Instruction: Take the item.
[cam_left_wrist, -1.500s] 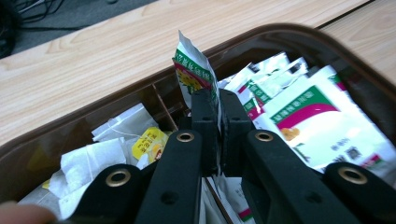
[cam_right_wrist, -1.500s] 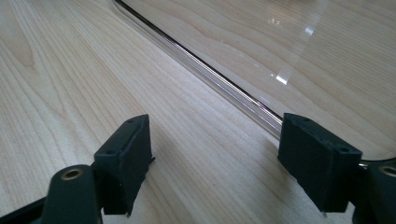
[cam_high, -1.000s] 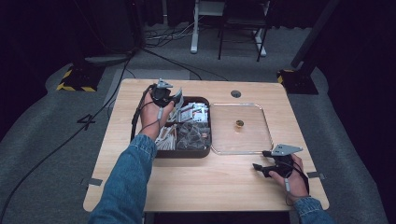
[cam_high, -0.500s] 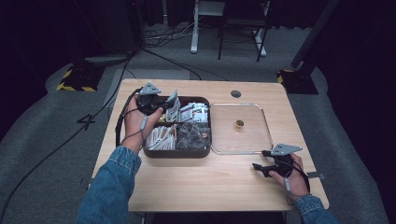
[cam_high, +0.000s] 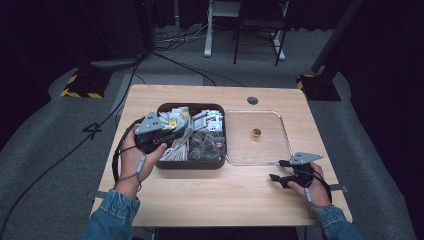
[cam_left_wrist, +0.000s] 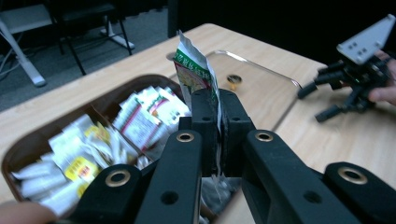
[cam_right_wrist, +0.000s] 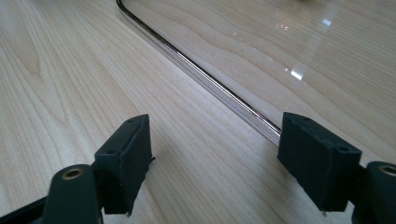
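Observation:
A brown tray holds several small sachets. My left gripper hovers over the tray's left side, shut on a green-and-white sachet that sticks up from between the jaws of this gripper. To the right lies a clear tray with a small gold object in it. My right gripper rests on the table just in front of the clear tray's near right corner. It is open, with nothing between its fingers, and the clear tray's rim runs just ahead of them.
The wooden table has bare room in front of both trays. A round cable hole sits near the far edge. The right gripper also appears beyond the clear tray in the left gripper view. Cables and chair legs lie on the floor behind.
My left gripper has drawn back from the tray's far left corner toward the near side, still over the tray. The right gripper has stayed put.

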